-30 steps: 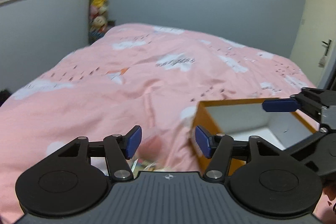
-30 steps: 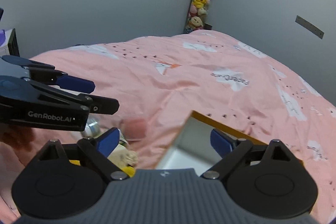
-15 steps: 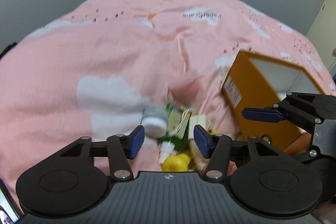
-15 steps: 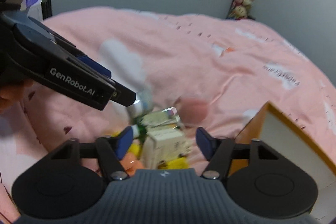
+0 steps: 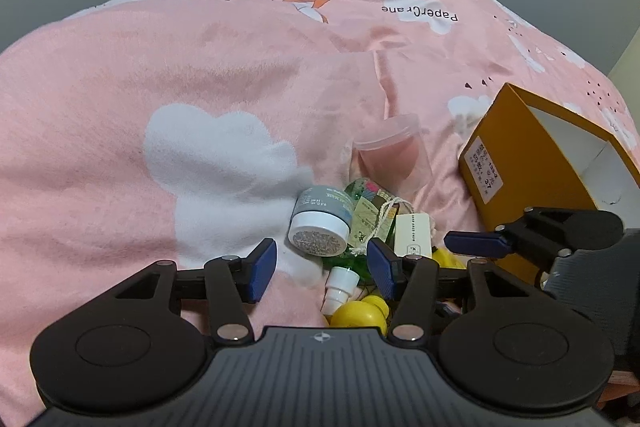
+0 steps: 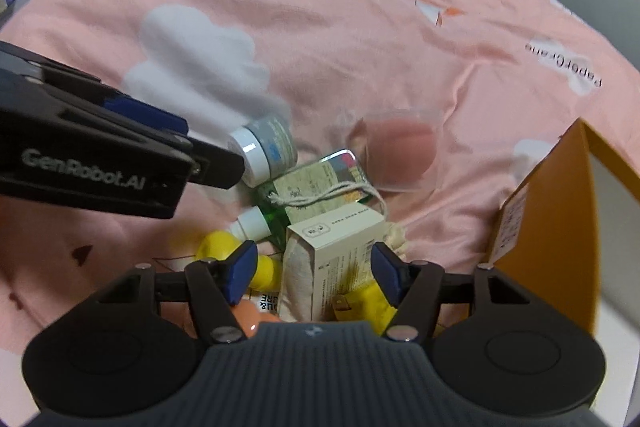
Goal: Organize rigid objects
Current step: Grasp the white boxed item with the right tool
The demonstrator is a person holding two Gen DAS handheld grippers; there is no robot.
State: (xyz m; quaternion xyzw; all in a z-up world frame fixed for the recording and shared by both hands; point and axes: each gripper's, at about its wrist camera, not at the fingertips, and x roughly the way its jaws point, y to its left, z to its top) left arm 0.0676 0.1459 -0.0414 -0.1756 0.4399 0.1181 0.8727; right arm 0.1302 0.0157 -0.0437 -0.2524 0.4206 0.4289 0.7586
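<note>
Both claws gape wide, empty. I lower my right gripper (image 6: pixel 312 273) squarely astride the white carton (image 6: pixel 336 251), left gripper (image 5: pixel 322 273) clear of the cream jar (image 5: pixel 320 223).

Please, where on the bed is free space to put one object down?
Bare pink duvet lies left of the grey jar and beyond the clear pink container. Crowded: the pile between the jar, the white carton and the orange box.
</note>
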